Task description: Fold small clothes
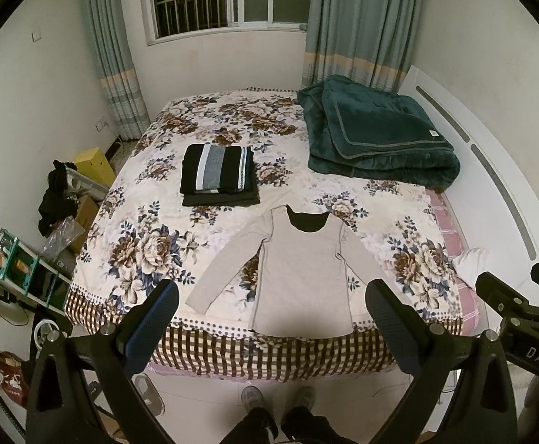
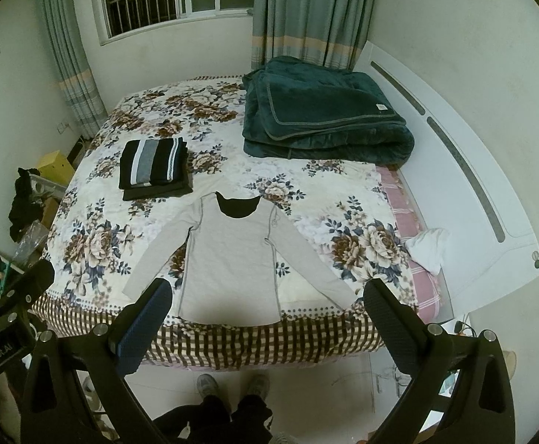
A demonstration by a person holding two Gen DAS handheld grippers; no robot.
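A beige long-sleeved top (image 1: 299,277) lies flat and spread out at the near edge of the bed, neck away from me, both sleeves angled outward; it also shows in the right wrist view (image 2: 228,262). A stack of folded dark and striped clothes (image 1: 217,174) sits behind it to the left, seen too in the right wrist view (image 2: 154,166). My left gripper (image 1: 273,318) is open and empty, held above the top's hem. My right gripper (image 2: 267,320) is open and empty, above the bed's near edge by the hem and right sleeve end.
The bed has a floral cover (image 1: 151,244) with a checked border. A folded dark green blanket (image 1: 377,133) lies at the back right. A white cloth (image 2: 428,248) sits at the right edge by the white headboard (image 2: 473,170). Boxes and clutter (image 1: 62,199) stand left of the bed. The person's feet (image 1: 277,399) are on the floor.
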